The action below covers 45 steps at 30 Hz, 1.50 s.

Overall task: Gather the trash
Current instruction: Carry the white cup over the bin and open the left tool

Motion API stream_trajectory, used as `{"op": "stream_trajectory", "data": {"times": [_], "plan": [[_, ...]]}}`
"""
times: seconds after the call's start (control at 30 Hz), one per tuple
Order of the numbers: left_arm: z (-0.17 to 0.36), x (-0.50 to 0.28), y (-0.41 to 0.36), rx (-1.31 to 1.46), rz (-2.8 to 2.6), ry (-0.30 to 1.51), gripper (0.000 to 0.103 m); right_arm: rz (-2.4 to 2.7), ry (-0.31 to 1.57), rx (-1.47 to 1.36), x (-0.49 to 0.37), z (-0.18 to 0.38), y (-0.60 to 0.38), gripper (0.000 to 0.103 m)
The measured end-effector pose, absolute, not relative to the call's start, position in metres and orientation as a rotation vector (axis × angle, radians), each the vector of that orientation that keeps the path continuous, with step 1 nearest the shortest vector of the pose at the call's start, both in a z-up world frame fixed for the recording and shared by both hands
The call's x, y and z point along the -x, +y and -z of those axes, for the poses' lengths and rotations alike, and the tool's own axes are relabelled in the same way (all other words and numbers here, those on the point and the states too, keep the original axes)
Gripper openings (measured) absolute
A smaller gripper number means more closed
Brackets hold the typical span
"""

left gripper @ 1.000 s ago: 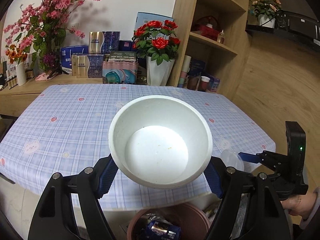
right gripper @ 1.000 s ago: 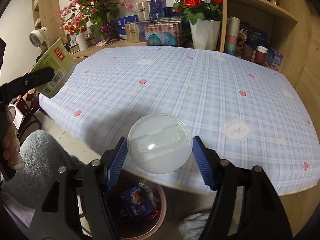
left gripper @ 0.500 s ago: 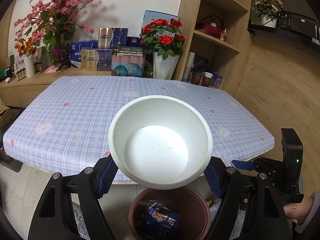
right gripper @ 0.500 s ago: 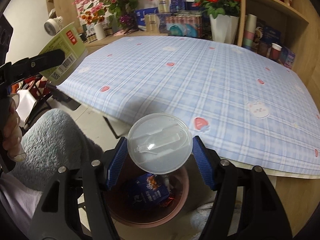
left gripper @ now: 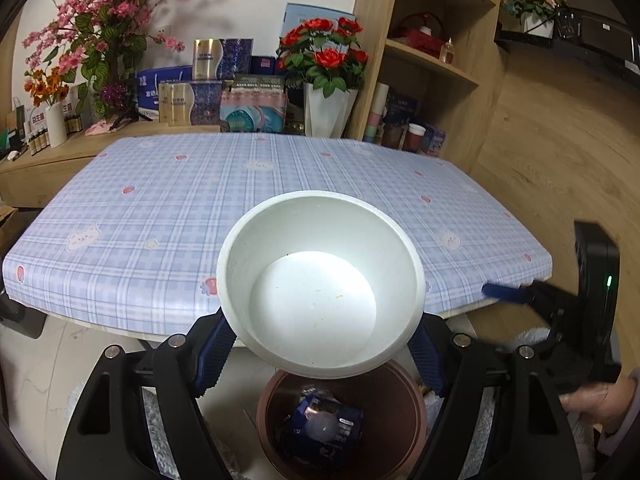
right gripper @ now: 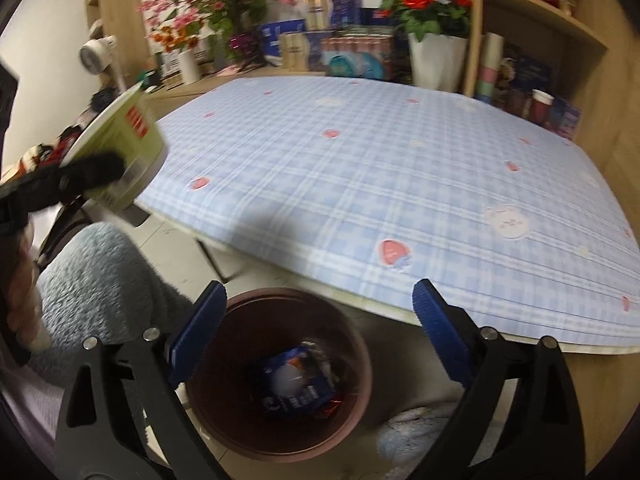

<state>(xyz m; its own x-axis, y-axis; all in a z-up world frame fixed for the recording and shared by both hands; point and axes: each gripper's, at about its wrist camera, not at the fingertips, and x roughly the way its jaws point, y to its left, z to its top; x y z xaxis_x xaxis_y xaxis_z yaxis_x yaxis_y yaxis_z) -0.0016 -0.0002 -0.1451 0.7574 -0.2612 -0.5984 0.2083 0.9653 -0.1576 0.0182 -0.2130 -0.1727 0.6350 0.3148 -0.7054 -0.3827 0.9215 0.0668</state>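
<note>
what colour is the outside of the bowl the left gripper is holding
Light green with a red label, seen best in the right wrist view on the bowl; its inside is white.

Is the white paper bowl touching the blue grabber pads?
Touching: in the left wrist view, both left gripper pads press the white paper bowl's sides.

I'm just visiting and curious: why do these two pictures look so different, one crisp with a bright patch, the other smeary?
Left wrist view: sharp, with a bright glare patch on the bowl's floor and black fisheye corners. Right wrist view: motion blur smears the table, the flowers and the bin, and the straight table edge bows.
</note>
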Motion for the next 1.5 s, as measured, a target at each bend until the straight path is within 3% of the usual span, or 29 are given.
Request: {"op": "stream_trajectory", "data": {"times": [0.4, 0.57, 0.97, 1.2, 1.5], "plan": [[0.17, 0.0, -0.031, 0.018, 0.38, 0.746, 0.076, -0.28, 0.721, 0.053, -0.026, 0.155, -0.243, 0.097], [0.182, -0.004, -0.041, -0.006, 0.409, 0.788, 0.09, -0.277, 0.73, 0.048, -0.027, 0.157, -0.246, 0.097], [0.181, -0.014, -0.022, 0.025, 0.31, 0.804, 0.093, -0.274, 0.726, 0.065, -0.029, 0.153, -0.243, 0.097], [0.142, -0.025, -0.013, -0.066, 0.256, 0.7, 0.097, -0.256, 0.697, 0.071, -0.042, 0.124, -0.248, 0.097], [0.043, -0.031, -0.007, -0.118, 0.203, 0.45, 0.097, -0.237, 0.578, 0.041, -0.052, 0.052, -0.265, 0.097]]}}
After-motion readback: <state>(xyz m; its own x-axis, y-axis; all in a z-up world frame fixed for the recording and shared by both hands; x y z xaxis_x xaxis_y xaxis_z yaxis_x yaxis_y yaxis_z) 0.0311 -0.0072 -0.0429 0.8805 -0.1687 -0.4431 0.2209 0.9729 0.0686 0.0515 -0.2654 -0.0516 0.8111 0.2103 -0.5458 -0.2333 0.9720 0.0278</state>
